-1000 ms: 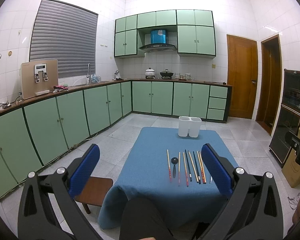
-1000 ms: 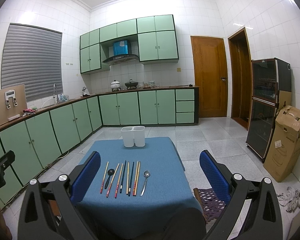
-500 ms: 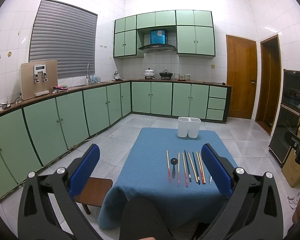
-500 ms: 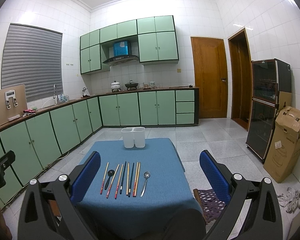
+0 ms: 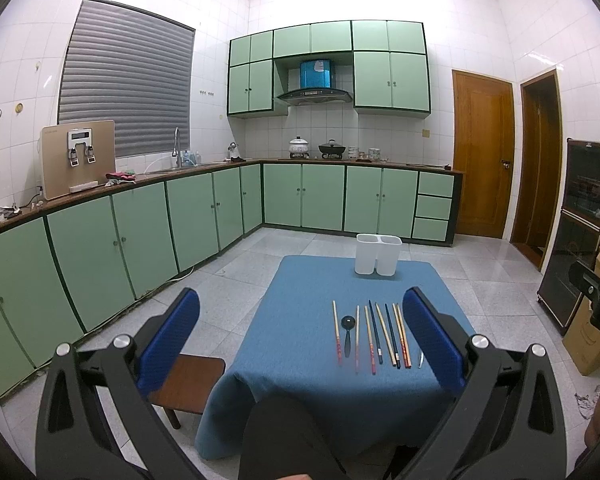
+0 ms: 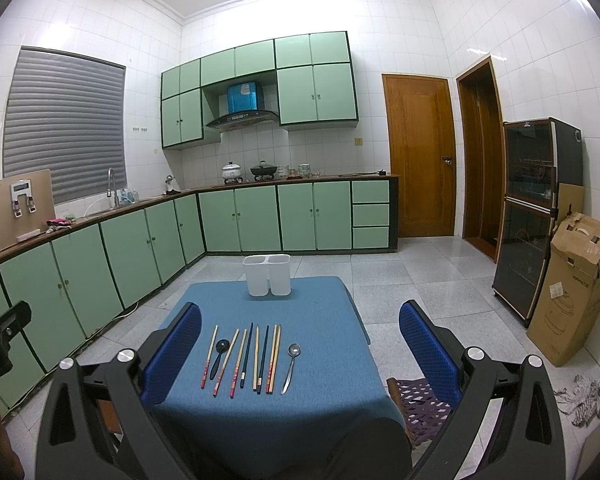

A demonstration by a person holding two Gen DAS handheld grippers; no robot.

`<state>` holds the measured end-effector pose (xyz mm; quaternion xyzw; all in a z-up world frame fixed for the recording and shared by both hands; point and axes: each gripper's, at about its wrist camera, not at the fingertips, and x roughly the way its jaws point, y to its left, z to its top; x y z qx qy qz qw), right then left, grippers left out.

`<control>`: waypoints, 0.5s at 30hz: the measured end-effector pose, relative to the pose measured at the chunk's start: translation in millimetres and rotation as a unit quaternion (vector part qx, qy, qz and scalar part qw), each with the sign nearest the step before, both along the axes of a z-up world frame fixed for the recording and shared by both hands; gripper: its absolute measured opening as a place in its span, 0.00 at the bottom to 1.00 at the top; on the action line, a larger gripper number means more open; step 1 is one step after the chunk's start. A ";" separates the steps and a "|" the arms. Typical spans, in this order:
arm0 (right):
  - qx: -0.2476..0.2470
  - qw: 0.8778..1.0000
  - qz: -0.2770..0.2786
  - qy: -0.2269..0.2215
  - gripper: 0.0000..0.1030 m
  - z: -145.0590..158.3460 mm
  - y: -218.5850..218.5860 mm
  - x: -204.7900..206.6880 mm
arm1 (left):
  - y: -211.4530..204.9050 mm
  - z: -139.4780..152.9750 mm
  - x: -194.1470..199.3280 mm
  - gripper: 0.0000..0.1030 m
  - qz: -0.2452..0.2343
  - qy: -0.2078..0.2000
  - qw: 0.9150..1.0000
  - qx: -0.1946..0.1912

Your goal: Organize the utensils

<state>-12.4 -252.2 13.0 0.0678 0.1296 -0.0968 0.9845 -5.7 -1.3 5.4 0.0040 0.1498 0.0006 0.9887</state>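
Wooden and dark chopsticks lie side by side in a neat row at the lower centre of my right wrist view, on the blue tablecloth. Among them, near the left end of the row, sits a black spoon; a metal spoon lies just beside the right end. Above them in the frame, at the far edge of the cloth, stands a white two-compartment holder, both compartments upright and well apart from the row.

My right gripper hangs with its blue-padded fingers spread wide, gripping nothing. My left gripper is likewise spread and empty; in its view the row sits right of centre, the holder above it.

Green cabinets line the walls, a wooden door stands at the right, and a cardboard box leans at the right edge.
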 end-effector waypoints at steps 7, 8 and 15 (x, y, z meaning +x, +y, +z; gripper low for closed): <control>-0.001 1.000 0.000 0.000 0.94 -0.1 0.5 -0.4 | 0.5 0.0 -0.8 0.95 0.000 0.001 1.000 0.000; 0.000 1.000 0.000 0.000 0.94 -1.0 -0.5 -0.6 | 0.2 0.1 -0.6 0.95 0.000 0.001 1.000 0.000; -0.001 1.000 0.000 0.000 0.94 -1.0 -0.1 -0.5 | -0.2 0.2 -1.0 0.95 0.000 0.000 1.000 0.001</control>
